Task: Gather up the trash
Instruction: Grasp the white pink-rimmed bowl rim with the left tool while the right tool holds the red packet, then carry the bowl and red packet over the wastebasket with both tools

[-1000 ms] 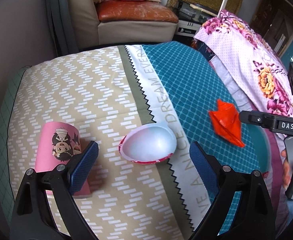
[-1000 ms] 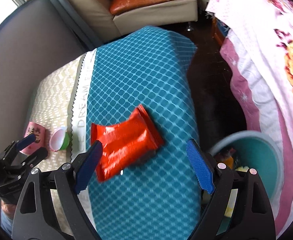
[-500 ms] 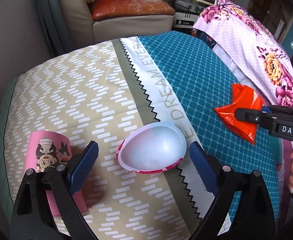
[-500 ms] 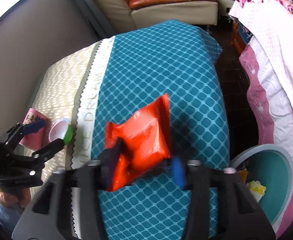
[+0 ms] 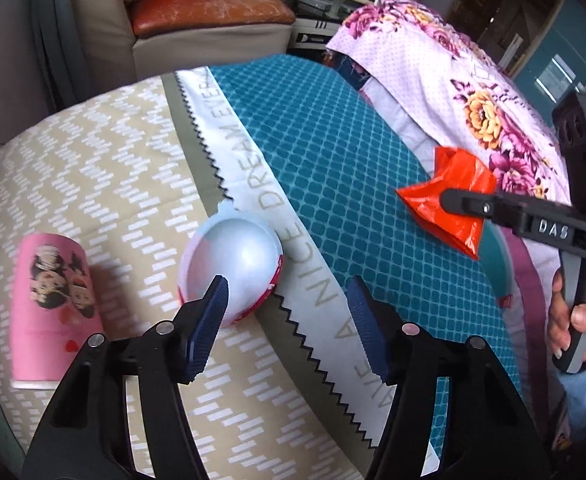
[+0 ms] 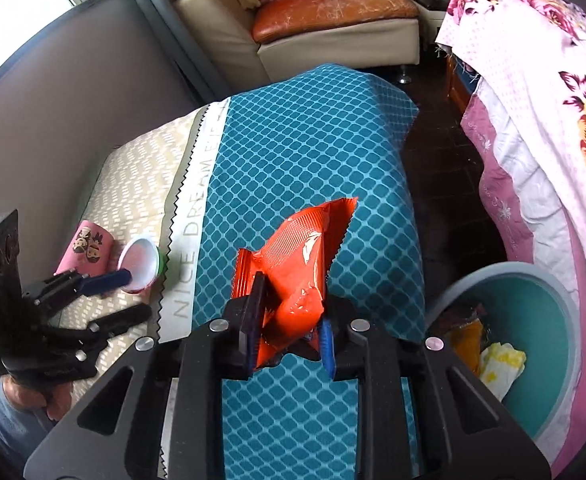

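Wrapper (image 6: 293, 264), red and crinkled, sits pinched in my right gripper (image 6: 289, 336) above the teal cloth (image 6: 309, 152), near the bin (image 6: 549, 312). My left gripper (image 5: 289, 316) gapes wide around the white cup (image 5: 233, 264) lying beside the pink cup (image 5: 55, 304).

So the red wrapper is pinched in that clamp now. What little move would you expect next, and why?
Probably a short swing to the right, to carry the wrapper over the bin. The right gripper is shut on it and it looks lifted off the cloth, while the bin sits open just beyond the table edge with other trash inside. The left gripper, open, is at the bowl.
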Demonstrator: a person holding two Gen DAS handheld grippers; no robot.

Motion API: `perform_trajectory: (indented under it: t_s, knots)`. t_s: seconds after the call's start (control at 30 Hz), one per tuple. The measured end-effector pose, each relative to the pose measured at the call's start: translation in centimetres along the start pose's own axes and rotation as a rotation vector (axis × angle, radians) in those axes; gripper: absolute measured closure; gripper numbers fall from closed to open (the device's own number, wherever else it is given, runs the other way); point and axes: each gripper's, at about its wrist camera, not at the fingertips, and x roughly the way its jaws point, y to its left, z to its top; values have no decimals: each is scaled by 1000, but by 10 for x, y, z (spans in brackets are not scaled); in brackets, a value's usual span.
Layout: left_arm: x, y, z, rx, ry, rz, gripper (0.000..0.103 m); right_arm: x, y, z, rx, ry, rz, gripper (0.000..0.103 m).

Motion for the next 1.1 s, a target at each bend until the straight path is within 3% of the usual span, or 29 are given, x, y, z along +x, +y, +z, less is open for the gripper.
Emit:
perform_trajectory:
  t_s: [0.1,0.23,0.3,0.37,0.57,0.67,0.8,0.87,1.1]
  knots:
    - [-13,6,12,30,-31,63,40,-5,-1,-1,7,-9,7,81]
    - [-4,19,25,57,2,142,42,-6,1,-2,13,-9,22,81]
    - [7,27,26,65,40,167,60,-6,1,-1,15,-8,26,81]
    - [18,29,26,77,81,174,68,-6,2,-1,16,-9,29,81]
    - [40,27,21,106,128,182,68,-5,0,2,27,-9,32,81]
    - [40,25,21,99,110,183,67,-3,-3,2,37,-8,33,81]
    - [34,19,17,84,76,179,93,-1,-5,1,48,-7,34,81]
    - [27,14,14,73,47,176,98,-2,-7,-2,57,-10,33,81]
    - [-3,-2,-1,21,-20,175,98,-12,-9,-17,71,-23,20,81]
